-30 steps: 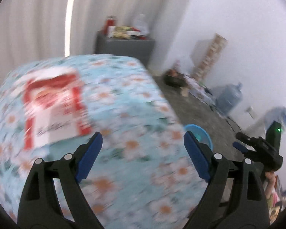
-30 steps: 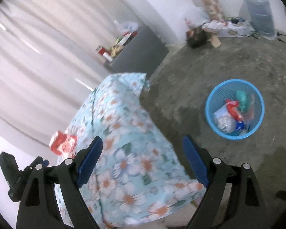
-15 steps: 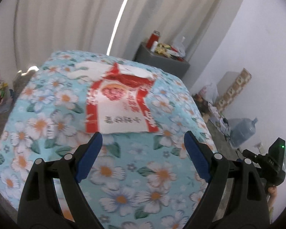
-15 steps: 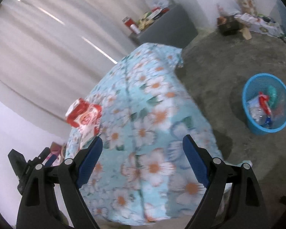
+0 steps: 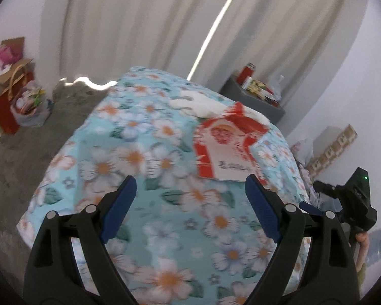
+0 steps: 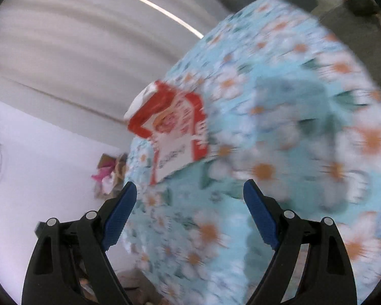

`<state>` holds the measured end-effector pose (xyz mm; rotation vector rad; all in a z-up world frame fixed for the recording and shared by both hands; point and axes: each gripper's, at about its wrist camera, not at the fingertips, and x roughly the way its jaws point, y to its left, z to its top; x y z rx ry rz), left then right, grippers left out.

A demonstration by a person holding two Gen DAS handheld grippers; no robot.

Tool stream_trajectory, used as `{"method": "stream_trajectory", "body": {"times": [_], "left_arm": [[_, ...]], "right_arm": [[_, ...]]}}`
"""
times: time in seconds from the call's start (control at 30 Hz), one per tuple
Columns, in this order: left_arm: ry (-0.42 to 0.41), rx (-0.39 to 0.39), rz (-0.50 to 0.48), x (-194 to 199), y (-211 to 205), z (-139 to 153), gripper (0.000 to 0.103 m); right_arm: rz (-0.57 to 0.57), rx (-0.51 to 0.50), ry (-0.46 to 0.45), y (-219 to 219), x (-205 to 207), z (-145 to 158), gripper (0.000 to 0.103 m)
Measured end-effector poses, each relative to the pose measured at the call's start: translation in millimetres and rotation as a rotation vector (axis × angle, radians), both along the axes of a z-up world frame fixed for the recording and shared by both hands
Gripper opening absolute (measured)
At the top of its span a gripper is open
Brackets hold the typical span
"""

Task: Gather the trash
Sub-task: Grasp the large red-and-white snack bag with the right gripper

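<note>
Both claws are spread wide with nothing between the blue pads. The left gripper [image 5: 189,203] hangs over the near half of the table [image 5: 129,157], which is covered in a light blue cloth with white and orange flowers. The trash here is a red and white paper bag [image 5: 226,150] lying flat toward the table's far right corner, with a crumpled white tissue [image 5: 203,104] touching its far end. The right gripper [image 6: 189,203] faces the same table from another side, pretty blurry, and the bag [image 6: 177,132] sits near the table's left edge in that view.
</note>
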<state>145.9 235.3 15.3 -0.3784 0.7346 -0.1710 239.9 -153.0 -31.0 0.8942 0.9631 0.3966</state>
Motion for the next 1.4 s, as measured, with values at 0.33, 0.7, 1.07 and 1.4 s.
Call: {"method": "stream_trajectory", "body": {"times": [0.33,0.7,1.07,1.4], "left_arm": [[0.019,-0.028,0.050,-3,27,-11,0.083],[-0.001,-0.023,0.006,-3,8,-1,0.083],[-0.029,-0.016,-0.140,31,-53,11,0.083],[0.061,0.151,-0.522,68,-202,-33,0.083]], "right_arm": [[-0.068,0.238,0.210,32,58,-70,0.058],[-0.018,0.321,0.185,26,47,-81,0.006],[0.178,0.046,0.049,-52,-90,-48,0.006],[0.109,-0.042,0.045,-83,-141,-50,0.006]]}}
